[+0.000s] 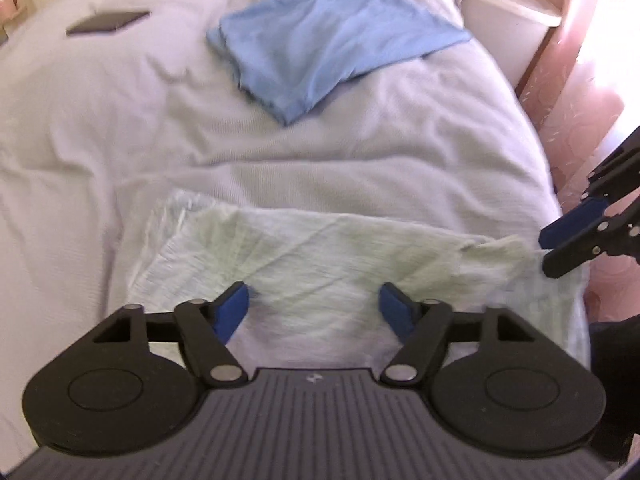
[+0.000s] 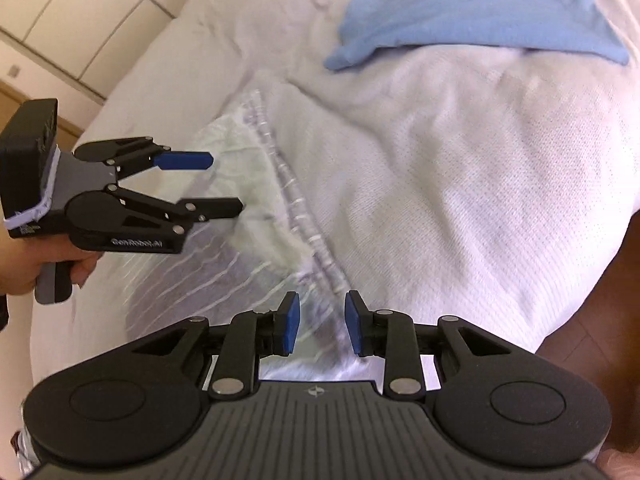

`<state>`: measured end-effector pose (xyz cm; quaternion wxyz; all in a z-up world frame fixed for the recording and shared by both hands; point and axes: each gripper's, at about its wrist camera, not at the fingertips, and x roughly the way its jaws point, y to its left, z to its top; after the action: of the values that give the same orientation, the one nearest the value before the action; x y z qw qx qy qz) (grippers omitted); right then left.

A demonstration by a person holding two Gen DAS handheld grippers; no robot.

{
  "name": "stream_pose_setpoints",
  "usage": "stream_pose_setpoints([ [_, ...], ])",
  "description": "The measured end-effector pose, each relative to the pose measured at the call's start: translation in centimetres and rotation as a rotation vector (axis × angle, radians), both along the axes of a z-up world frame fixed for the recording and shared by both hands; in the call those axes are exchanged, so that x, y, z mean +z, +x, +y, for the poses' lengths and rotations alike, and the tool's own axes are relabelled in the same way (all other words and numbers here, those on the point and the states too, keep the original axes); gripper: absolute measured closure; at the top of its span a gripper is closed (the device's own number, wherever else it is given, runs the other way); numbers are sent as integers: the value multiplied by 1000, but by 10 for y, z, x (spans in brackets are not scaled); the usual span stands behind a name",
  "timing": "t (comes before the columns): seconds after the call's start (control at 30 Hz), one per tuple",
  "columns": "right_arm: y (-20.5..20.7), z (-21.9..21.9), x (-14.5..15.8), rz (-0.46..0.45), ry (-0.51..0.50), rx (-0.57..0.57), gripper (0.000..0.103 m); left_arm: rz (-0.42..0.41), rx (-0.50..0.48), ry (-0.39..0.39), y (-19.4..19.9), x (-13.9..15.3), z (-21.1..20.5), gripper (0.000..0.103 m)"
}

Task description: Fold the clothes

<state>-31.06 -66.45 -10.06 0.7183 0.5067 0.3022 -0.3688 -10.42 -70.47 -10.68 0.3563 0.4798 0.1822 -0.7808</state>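
Note:
A pale green and white crinkled garment (image 1: pixel 320 272) lies folded flat on the near part of the bed, and its elastic edge (image 2: pixel 304 216) runs diagonally through the right wrist view. My left gripper (image 1: pixel 314 306) hovers open just over its near edge, nothing between the blue pads. My right gripper (image 2: pixel 322 322) is open too, above the garment's corner; it shows at the right edge of the left wrist view (image 1: pixel 554 246). The left gripper (image 2: pixel 224 184) appears open over the cloth in the right wrist view. A folded light blue shirt (image 1: pixel 332 36) lies farther up the bed.
A white bedcover (image 1: pixel 120 128) spans the bed. A dark flat phone-like object (image 1: pixel 106 23) rests at the far left. A white headboard part (image 1: pixel 508 36) and pink curtain (image 1: pixel 580 92) stand at the right. A hand (image 2: pixel 44 264) holds the left gripper's handle. Brown floor (image 2: pixel 592 308) shows beyond the bed edge.

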Motion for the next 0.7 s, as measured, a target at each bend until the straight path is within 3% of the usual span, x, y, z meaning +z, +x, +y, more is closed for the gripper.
stream_pose_setpoints([
  [0.1,6,1,-2,-15,-22,82,72,36,-21,14,-3,10,23,37],
  [0.23,7,-6,-10,-37,22,210,75,6,-73,50,-20,0,46,37],
  [0.27,6,-8,-11,-41,39,235,91,-7,-90,52,-27,-5,48,37],
  [0.3,2,-10,-13,-47,52,238,98,-21,-105,54,-34,-9,48,37],
  [0.5,-26,-9,-8,-31,57,221,99,-80,-116,62,-59,-26,32,33],
  [0.7,-13,-16,4,-50,-25,250,89,-95,-132,66,-55,-11,36,37],
])
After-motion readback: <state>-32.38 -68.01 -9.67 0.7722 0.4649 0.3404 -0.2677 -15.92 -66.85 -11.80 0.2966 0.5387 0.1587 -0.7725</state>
